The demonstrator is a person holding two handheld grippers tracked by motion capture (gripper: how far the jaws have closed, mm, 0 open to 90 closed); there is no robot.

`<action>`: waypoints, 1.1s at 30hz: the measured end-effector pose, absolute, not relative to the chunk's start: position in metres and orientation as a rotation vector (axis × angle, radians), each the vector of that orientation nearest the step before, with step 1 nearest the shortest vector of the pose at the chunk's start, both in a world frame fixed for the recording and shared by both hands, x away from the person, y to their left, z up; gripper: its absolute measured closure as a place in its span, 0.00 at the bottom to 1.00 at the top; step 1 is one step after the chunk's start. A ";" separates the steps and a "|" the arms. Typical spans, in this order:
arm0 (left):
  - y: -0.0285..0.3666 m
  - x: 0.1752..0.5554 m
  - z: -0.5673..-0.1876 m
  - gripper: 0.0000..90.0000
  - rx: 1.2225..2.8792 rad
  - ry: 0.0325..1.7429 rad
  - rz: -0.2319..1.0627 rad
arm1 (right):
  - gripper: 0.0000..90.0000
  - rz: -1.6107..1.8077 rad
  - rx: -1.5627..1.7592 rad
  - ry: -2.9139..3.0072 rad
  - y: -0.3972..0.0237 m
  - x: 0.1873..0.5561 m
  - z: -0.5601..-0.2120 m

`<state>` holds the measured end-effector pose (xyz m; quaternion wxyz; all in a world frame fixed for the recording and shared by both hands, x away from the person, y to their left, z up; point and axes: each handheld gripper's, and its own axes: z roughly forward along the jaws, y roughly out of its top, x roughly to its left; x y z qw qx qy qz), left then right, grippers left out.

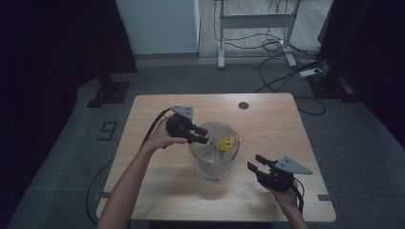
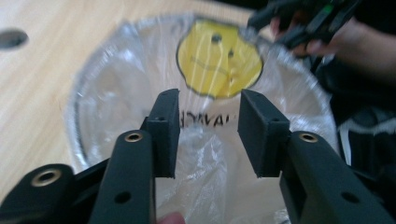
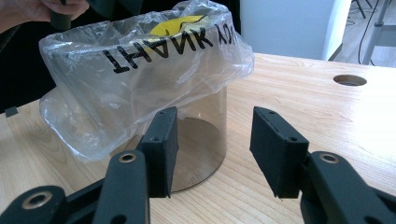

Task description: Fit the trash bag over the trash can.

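Lining a clear bin (image 1: 212, 164), crinkled smiley-face bag (image 1: 226, 142); both grippers' jaws parted, empty.

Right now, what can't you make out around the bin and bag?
- High view: print on the plastic bag is too small; only the yellow smiley reads.
- Left gripper view: the left gripper covers part of the lettering; blurred.
- Right gripper view: the bag drapes the clear bin, hiding its rim.
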<state>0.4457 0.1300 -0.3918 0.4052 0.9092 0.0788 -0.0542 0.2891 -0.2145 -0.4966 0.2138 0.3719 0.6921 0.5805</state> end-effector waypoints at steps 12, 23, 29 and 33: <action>0.112 0.445 -0.402 0.73 2.533 0.229 -0.076 | 0.58 1.610 1.037 1.910 -0.216 0.288 -0.496; 0.100 0.443 -0.399 0.68 2.647 0.243 -0.062 | 0.58 1.611 1.035 1.905 -0.217 0.288 -0.495; 0.110 0.444 -0.391 0.63 2.533 0.252 -0.069 | 0.57 1.614 1.041 1.894 -0.221 0.287 -0.494; 0.112 0.444 -0.384 0.61 2.460 0.250 -0.055 | 0.57 1.615 1.041 1.888 -0.221 0.287 -0.493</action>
